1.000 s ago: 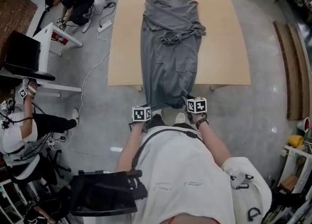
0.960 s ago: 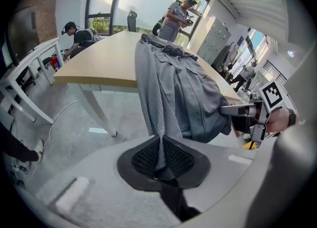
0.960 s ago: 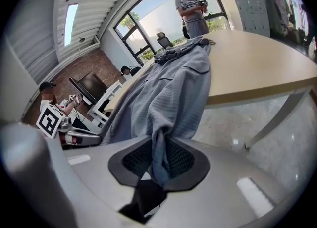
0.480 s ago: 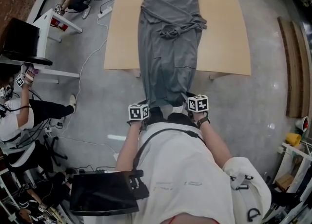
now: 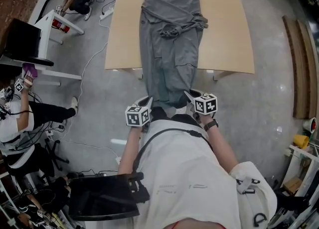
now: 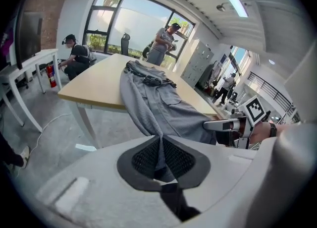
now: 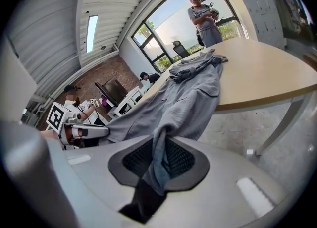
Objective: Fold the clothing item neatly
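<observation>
Head view: a pale wooden table [image 5: 224, 24], flat and rectangular, is the reference point. A long grey garment [image 5: 169, 49] lies lengthwise along the table's middle. Its far end is close to the far edge, and its near end runs off the near edge and spans the gap toward the person.

The cloth is thin, matte and finely textured, and creases run along its length. Judgement: it is light and limp, with no stiffness. It will sag between holds and drag on the wood, but is unlikely to slip from ribbed pads. The two corners of the near end, taken level, are the sound places to hold it, and both are taken.

Just off the table's near edge, the left gripper [image 5: 148, 100] has its jaws pressed together on a thin pinch of the left corner. The right gripper [image 5: 190, 95] does the same on a thicker, folded wad at the right corner.

Toward the table's far end, the sleeves [image 5: 172, 28] sit twisted in a loose bundle on top of the garment. Judgement: that lump will spoil a flat fold unless it is smoothed.
</observation>
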Motion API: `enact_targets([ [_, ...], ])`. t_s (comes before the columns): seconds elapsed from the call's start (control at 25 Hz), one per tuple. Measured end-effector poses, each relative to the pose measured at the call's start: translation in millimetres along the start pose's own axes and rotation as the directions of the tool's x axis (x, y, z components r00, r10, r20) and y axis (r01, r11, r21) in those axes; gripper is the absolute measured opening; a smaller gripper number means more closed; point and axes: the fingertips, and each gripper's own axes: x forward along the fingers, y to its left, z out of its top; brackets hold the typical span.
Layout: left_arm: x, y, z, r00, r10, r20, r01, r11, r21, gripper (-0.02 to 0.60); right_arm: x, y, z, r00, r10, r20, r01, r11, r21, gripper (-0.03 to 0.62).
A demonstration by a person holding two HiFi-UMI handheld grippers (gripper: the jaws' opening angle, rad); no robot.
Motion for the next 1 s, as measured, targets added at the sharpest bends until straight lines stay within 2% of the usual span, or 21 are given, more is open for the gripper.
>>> enact_targets([
  [0.2, -10.5, -13.1, 37.4, 0.996, -0.015, 0.089, 0.009, 0.998, 0.067, 0.02, -6.2, 12.4, 19.1, 0.997, 0.051, 0.066, -0.054, 0.998, 0.043, 0.064],
  [0.6, -8.2, -4.1, 102.3, 0.982, -0.066, 0.176, 0.056, 0.996, 0.064, 0.018, -8.0, 30.9, 58.1, 0.989, 0.062, 0.135, -0.072, 0.995, 0.075, 0.064],
  [0.76, 6.3, 5.7, 134.9, 0.976, -0.097, 0.194, 0.083, 0.993, 0.08, 0.018, -7.3, 25.9, 87.1, 0.984, 0.051, 0.173, -0.071, 0.991, 0.112, 0.064],
  [1.0, 27.8, 16.0, 196.8, 0.958, -0.162, 0.236, 0.14, 0.985, 0.105, 0.018, 4.3, 15.3, 151.7, 0.977, 0.019, 0.212, -0.037, 0.996, 0.084, 0.064],
])
